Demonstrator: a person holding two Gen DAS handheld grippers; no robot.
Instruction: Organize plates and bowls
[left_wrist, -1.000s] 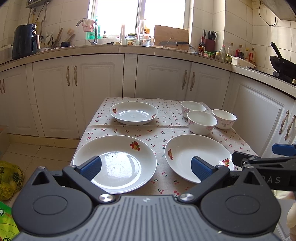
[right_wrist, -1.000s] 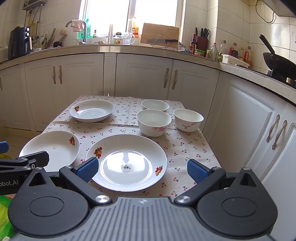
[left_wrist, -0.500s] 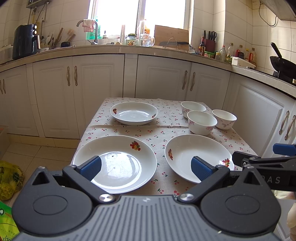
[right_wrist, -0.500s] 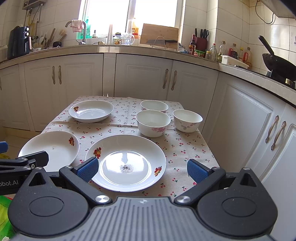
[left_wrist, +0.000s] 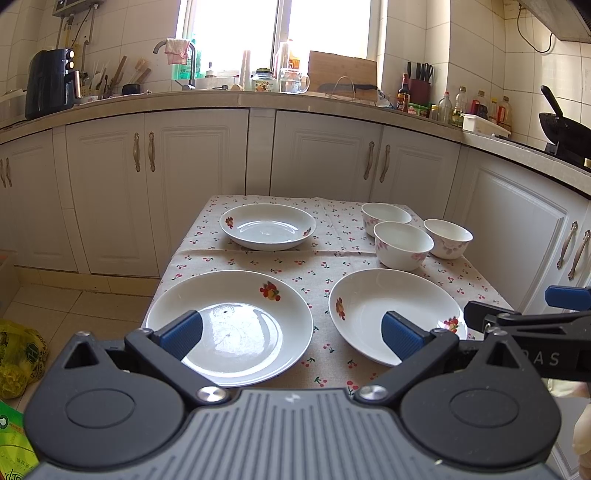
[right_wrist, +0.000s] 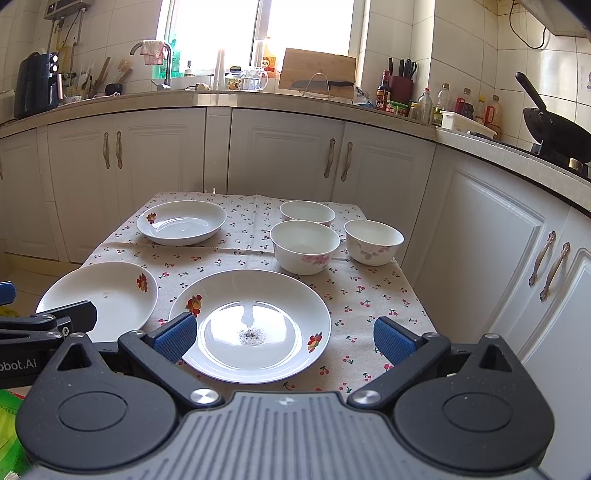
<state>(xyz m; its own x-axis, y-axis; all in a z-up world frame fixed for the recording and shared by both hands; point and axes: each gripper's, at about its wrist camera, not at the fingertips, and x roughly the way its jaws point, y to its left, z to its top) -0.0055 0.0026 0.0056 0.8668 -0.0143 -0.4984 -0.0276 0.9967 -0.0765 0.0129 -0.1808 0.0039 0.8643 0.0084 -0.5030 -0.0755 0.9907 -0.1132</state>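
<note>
Three white plates with fruit prints lie on a small table with a cherry-print cloth (left_wrist: 314, 269): a near left plate (left_wrist: 236, 321), a near right plate (left_wrist: 391, 310) and a far plate (left_wrist: 267, 226). Three white bowls (left_wrist: 403, 243) stand at the far right. My left gripper (left_wrist: 291, 332) is open and empty, above the table's near edge. My right gripper (right_wrist: 284, 334) is open and empty, over the near right plate (right_wrist: 255, 321). The bowls (right_wrist: 304, 245) show beyond it.
White kitchen cabinets (left_wrist: 184, 177) and a counter wrap round behind and to the right of the table. A black wok (right_wrist: 554, 125) sits on the stove at right. A yellow bag (left_wrist: 18, 354) lies on the floor at left.
The right gripper's view has crept slightly forward toward the table. The left gripper and all dishes have not visibly moved.
</note>
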